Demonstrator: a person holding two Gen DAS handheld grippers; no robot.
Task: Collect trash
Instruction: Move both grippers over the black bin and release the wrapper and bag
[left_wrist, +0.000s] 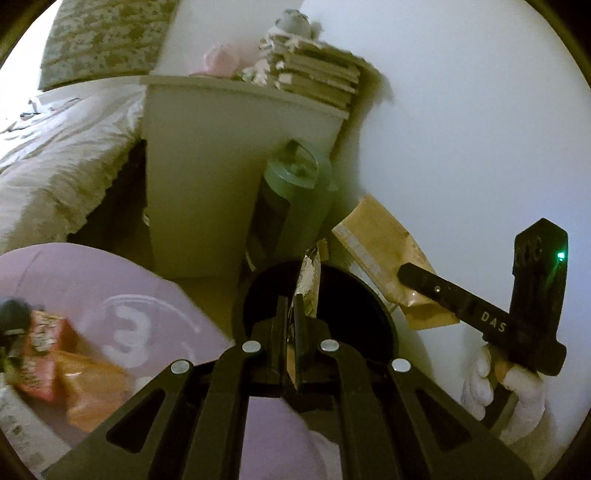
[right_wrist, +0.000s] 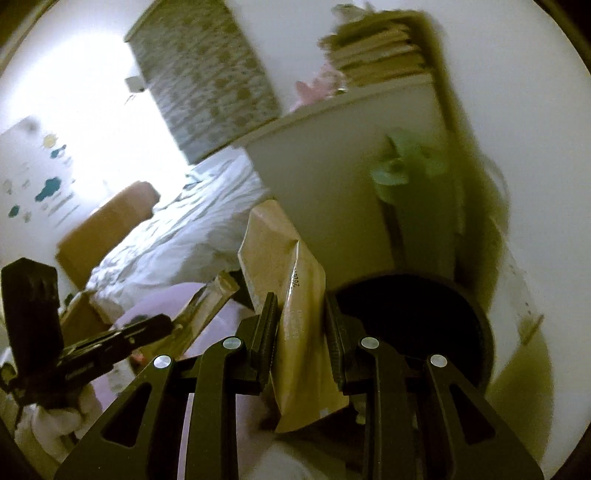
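Left gripper (left_wrist: 291, 325) fingers pinched flat on a thin wrapper (left_wrist: 308, 284), poised over the black bin (left_wrist: 384, 314). Right gripper (right_wrist: 301, 325) fingers part-open, clamping a brown paper pouch (right_wrist: 291, 295) beside the rim, likely for dropping both in.

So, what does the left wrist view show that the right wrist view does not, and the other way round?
Only the left wrist view: the number 3 on the purple cushion, red and orange packets lying on it, and a gloved hand holding the right claw.

Only the right wrist view: wall stickers, a bright window and a cardboard box by the bed.

Both: the black bin, the brown paper pouch held by the right claw, the thin wrapper held by the left claw, the white cabinet with stacked books.
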